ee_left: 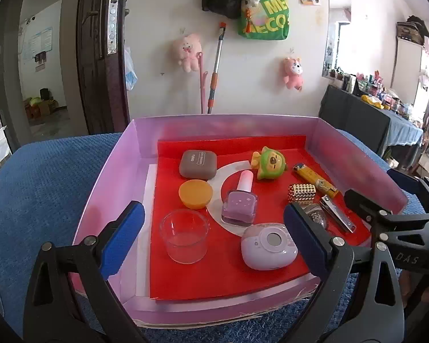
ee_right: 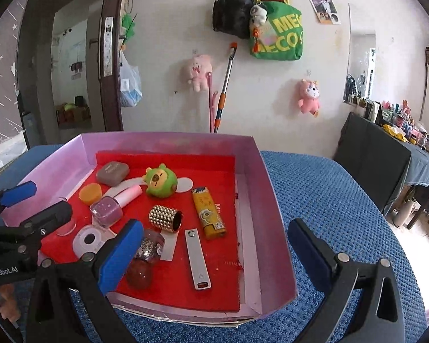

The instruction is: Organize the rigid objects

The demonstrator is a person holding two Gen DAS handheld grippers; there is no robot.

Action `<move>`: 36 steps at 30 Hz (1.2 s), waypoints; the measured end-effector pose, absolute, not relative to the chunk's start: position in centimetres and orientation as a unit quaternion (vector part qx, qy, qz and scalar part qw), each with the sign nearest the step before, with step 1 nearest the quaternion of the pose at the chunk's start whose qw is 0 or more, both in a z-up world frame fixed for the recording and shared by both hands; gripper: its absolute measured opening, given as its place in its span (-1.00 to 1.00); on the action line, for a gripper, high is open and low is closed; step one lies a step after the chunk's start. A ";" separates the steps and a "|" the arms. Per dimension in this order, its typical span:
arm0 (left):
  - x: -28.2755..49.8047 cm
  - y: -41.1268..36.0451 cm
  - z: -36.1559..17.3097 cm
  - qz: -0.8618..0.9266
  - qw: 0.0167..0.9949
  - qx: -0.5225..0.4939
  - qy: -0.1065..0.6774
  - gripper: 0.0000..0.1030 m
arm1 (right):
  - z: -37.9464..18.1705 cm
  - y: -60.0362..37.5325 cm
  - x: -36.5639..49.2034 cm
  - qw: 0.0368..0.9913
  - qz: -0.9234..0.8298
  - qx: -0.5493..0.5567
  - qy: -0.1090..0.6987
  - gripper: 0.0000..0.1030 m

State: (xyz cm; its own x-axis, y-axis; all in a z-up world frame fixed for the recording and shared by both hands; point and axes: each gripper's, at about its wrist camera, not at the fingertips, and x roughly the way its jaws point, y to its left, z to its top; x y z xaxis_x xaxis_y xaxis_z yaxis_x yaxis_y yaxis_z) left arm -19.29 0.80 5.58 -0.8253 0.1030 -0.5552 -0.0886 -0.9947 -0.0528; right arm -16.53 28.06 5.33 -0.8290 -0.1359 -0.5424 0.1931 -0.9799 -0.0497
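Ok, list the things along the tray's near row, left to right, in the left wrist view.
Clear glass cup → lilac camera-shaped case → nail clipper.

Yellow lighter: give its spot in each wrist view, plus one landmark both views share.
Left wrist: lighter lies right of centre in the box, behind the nail clipper.
Right wrist: lighter lies centre, right of the studded cap.
Shared landmark: green toy.

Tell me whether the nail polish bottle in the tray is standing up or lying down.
Lying down. The nail polish bottle rests on its side on the tray's red liner, its pale pink cap pointing toward the green toy.
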 end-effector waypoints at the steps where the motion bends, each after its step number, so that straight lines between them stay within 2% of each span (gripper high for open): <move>1: -19.3 0.8 5.6 0.955 0.049 -0.292 -0.011 0.93 | 5.3 28.1 -16.6 0.086 -0.954 0.282 0.051 1.00; 36: -19.6 1.5 5.6 0.955 0.052 -0.292 -0.011 0.98 | 5.6 28.3 -16.3 0.068 -0.960 0.268 0.051 1.00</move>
State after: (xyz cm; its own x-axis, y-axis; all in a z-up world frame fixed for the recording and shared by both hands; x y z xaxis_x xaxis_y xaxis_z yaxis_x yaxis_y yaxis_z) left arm -19.56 1.47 5.63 -0.8243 0.1060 -0.5562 -0.0929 -0.9943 -0.0518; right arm -16.26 28.29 5.55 -0.8466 -0.1039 -0.5220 0.1585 -0.9855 -0.0608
